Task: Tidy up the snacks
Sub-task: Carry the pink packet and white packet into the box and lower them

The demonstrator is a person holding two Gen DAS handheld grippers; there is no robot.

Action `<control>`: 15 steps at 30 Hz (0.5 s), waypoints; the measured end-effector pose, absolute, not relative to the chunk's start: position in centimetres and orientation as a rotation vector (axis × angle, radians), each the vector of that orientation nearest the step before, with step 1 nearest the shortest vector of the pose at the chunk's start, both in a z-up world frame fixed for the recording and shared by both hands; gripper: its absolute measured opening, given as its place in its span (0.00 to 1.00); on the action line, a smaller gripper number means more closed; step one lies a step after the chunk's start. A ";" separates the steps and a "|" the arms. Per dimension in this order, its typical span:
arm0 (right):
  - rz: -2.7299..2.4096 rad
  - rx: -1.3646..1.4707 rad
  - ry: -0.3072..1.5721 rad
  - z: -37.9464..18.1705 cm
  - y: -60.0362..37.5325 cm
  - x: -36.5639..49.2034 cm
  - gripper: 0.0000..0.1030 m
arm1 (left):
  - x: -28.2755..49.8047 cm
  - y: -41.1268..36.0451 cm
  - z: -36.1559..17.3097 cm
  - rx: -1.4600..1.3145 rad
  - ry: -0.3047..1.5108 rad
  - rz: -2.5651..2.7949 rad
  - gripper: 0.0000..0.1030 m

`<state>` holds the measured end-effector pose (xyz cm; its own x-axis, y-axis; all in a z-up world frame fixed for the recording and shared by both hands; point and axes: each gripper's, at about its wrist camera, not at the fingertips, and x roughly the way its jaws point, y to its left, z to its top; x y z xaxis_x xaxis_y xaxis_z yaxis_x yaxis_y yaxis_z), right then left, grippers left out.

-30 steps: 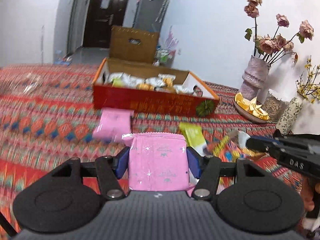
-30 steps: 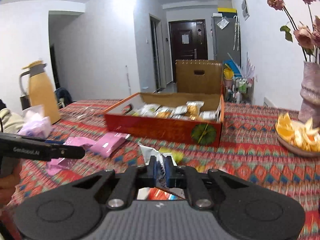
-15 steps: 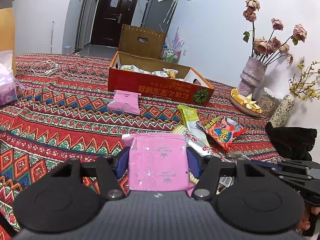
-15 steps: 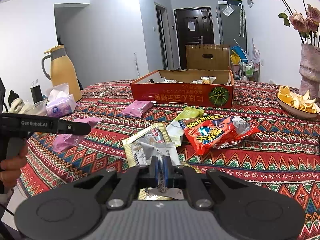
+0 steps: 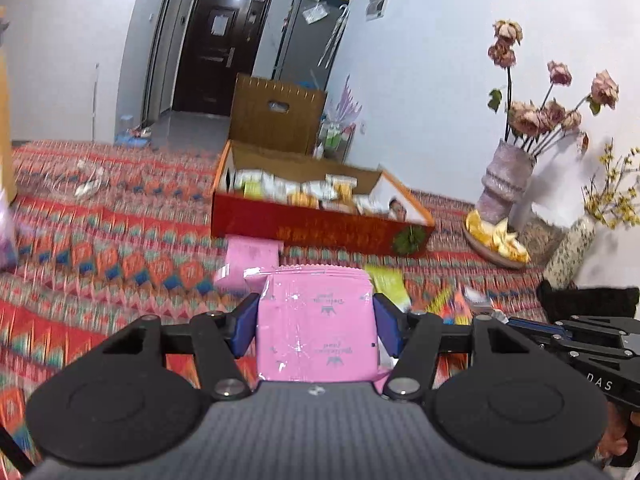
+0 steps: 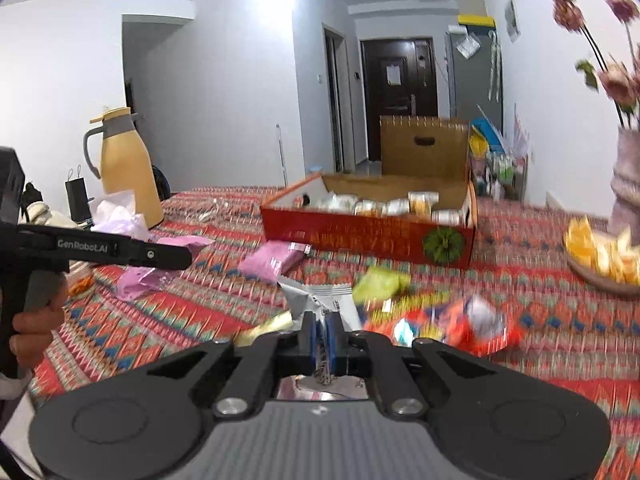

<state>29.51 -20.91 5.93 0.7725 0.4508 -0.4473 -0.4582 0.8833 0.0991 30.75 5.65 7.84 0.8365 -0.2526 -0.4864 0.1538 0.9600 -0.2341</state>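
My left gripper (image 5: pixel 316 322) is shut on a pink snack packet (image 5: pixel 316 328), held above the patterned tablecloth (image 5: pixel 100 256). My right gripper (image 6: pixel 322 338) is shut on a white and silver snack packet (image 6: pixel 320 304). A red cardboard box (image 5: pixel 320 226) with several wrapped snacks inside stands ahead, also in the right wrist view (image 6: pixel 368 236). A second pink packet (image 5: pixel 250 258) lies in front of the box. A yellow-green packet (image 6: pixel 378 284) and a red crisp bag (image 6: pixel 460 326) lie on the cloth. The left gripper shows at the left of the right wrist view (image 6: pixel 160 254).
A vase of dried roses (image 5: pixel 506 184), a plate of orange peel (image 5: pixel 496 240) and a speckled vase (image 5: pixel 568 252) stand at the right. A yellow thermos jug (image 6: pixel 124 168) and a tissue bag (image 6: pixel 120 216) stand at the left. A brown carton (image 6: pixel 424 148) is behind the box.
Both grippers moved forward toward the red box, still holding their packets. The box looks nearer than half a second ago. The view is motion-blurred.
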 end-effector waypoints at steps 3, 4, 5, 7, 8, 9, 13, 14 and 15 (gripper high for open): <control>0.500 -0.045 0.448 7.1 -20.4 32.4 0.05 | 34.4 5.9 9.1 -0.153 0.509 -0.216 0.59; 0.504 -0.058 0.434 7.5 -20.1 33.7 0.05 | 35.8 6.0 9.5 -0.136 0.501 -0.212 0.59; 0.511 -0.067 0.422 7.9 -19.8 35.2 0.05 | 37.3 6.1 10.0 -0.122 0.494 -0.206 0.59; 0.528 -0.077 0.409 8.6 -19.3 38.1 0.05 | 40.5 6.3 10.6 -0.113 0.484 -0.209 0.59; 0.533 -0.076 0.406 8.9 -19.0 39.4 0.05 | 41.9 6.4 10.8 -0.119 0.484 -0.209 0.59; 0.540 -0.076 0.405 9.2 -18.5 41.0 0.05 | 43.5 6.5 10.9 -0.124 0.485 -0.204 0.59; 0.568 -0.068 0.404 9.5 -16.5 47.3 0.05 | 49.9 6.7 10.3 -0.142 0.504 -0.196 0.59; 0.573 -0.062 0.410 9.5 -15.9 48.7 0.05 | 51.2 6.7 9.9 -0.147 0.508 -0.192 0.59; 0.576 -0.052 0.417 9.2 -15.3 50.1 0.05 | 52.5 6.7 9.4 -0.154 0.516 -0.189 0.59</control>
<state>50.15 -15.33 9.23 0.7577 0.5181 -0.3968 -0.5388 0.8397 0.0675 52.47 6.71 9.41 0.8529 -0.2175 -0.4745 0.1402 0.9711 -0.1933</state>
